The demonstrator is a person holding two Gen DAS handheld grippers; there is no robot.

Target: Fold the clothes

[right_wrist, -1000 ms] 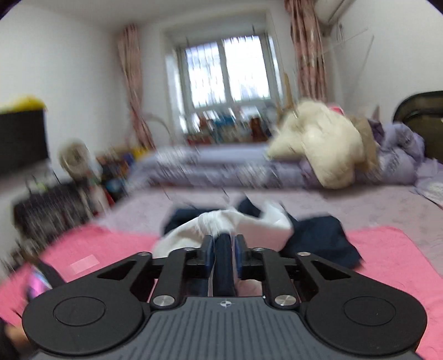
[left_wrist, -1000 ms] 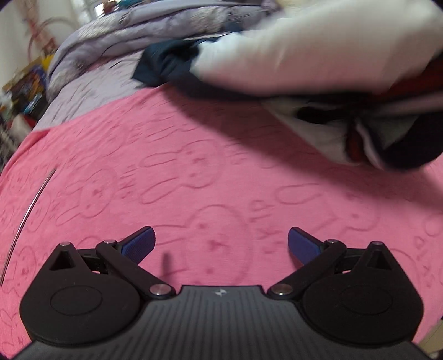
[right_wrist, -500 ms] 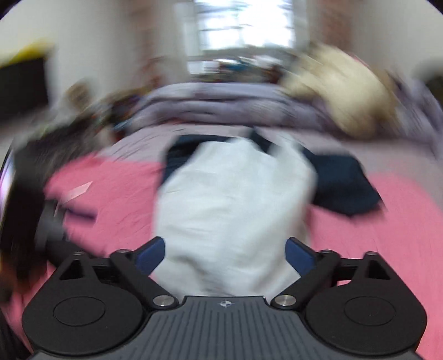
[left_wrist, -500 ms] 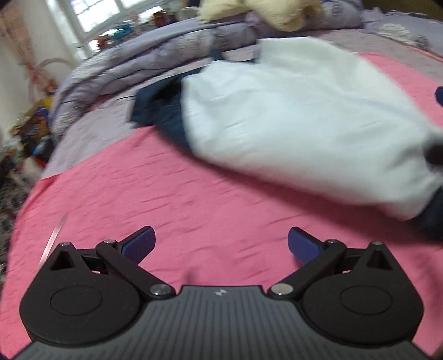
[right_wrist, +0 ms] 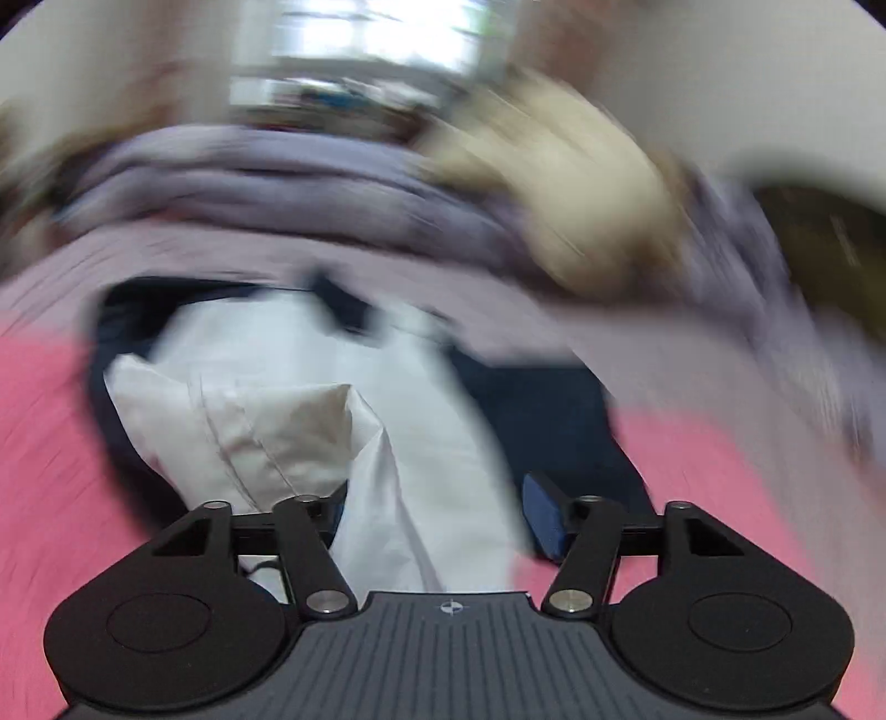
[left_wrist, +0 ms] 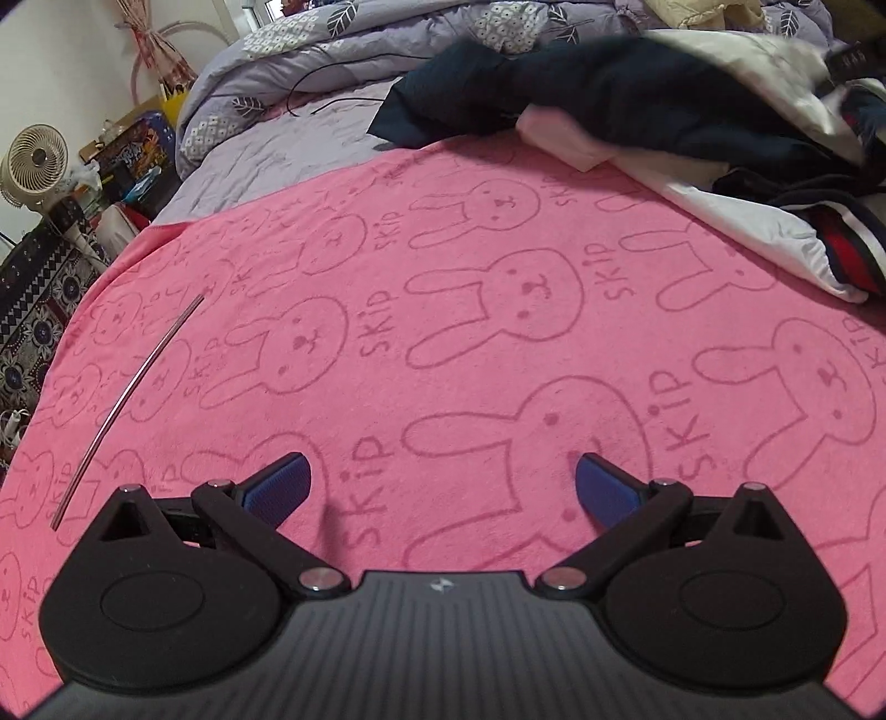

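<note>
A white garment with navy and red trim (left_wrist: 736, 221) lies crumpled with a navy garment (left_wrist: 581, 88) at the far right of the pink bunny-print blanket (left_wrist: 443, 310). My left gripper (left_wrist: 440, 487) is open and empty, low over the bare blanket, well short of the clothes. In the blurred right wrist view the white garment (right_wrist: 332, 387) lies on the navy one (right_wrist: 542, 410). My right gripper (right_wrist: 437, 520) is open, with white cloth lying between its fingers; the left fingertip is hidden by cloth.
A thin metal rod (left_wrist: 127, 399) lies on the blanket at left. A lavender duvet (left_wrist: 332, 50) and a cream pile (right_wrist: 581, 183) sit behind the clothes. A fan (left_wrist: 33, 160) and clutter stand beyond the bed's left edge.
My right gripper opened and let the white garment drop onto the pile, then came down close to it. My left gripper stayed open and swung back toward the bare blanket.
</note>
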